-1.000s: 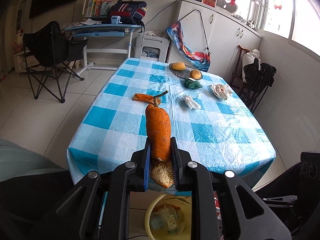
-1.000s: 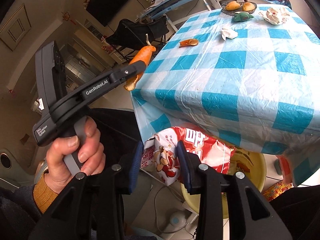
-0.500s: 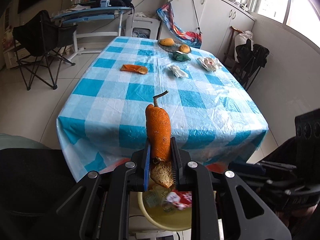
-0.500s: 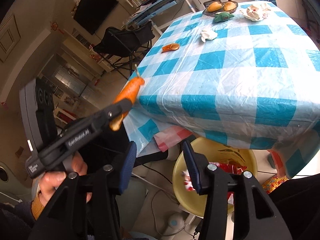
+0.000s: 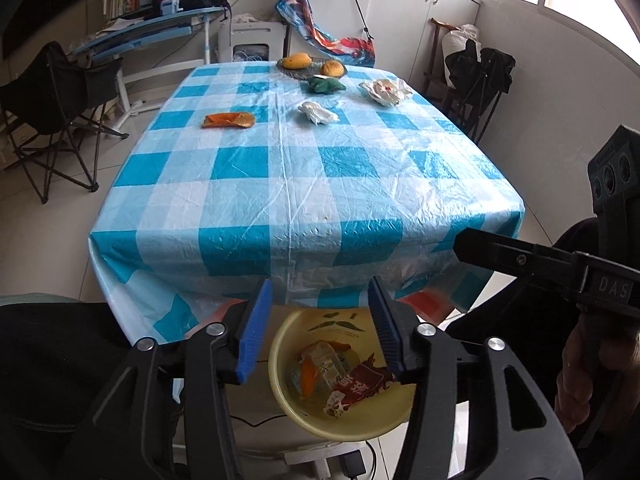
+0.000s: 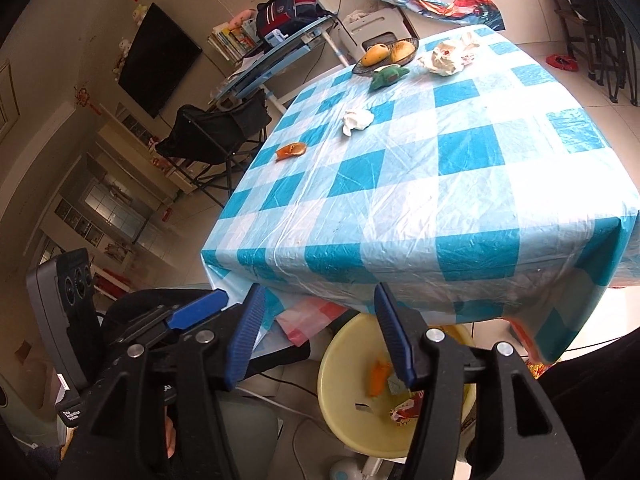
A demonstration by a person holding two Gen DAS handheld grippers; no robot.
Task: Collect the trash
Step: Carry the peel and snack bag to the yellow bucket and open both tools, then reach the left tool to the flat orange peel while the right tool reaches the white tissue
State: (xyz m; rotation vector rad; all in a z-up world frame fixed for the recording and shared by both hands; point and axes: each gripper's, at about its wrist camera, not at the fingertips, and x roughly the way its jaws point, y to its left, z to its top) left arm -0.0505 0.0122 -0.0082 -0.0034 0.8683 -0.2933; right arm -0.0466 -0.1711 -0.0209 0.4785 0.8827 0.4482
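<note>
A yellow trash bowl (image 5: 288, 392) (image 6: 340, 392) stands on the floor below the table's near edge. It holds a red snack wrapper (image 5: 360, 386) (image 6: 404, 408), an orange peel piece (image 5: 307, 378) (image 6: 378, 376) and other scraps. My left gripper (image 5: 318, 324) is open and empty above the bowl. My right gripper (image 6: 320, 332) is open and empty above the bowl too. On the blue checked tablecloth (image 5: 304, 184) (image 6: 420, 200) lie an orange peel (image 5: 228, 120) (image 6: 291, 150), a crumpled white tissue (image 5: 318, 113) (image 6: 357, 120) and a larger crumpled paper (image 5: 385, 90) (image 6: 446, 58).
A plate with two mangoes (image 5: 312, 64) (image 6: 386, 54) and a green toy (image 5: 326, 85) (image 6: 387, 76) sit at the table's far end. A black folding chair (image 5: 52, 92) stands left of the table. Another chair (image 5: 480, 76) stands at the right. A power strip (image 5: 320, 458) lies by the bowl.
My left gripper opened and the orange peel piece dropped into the bowl. My right gripper opened wider after releasing the red wrapper, which now lies in the bowl.
</note>
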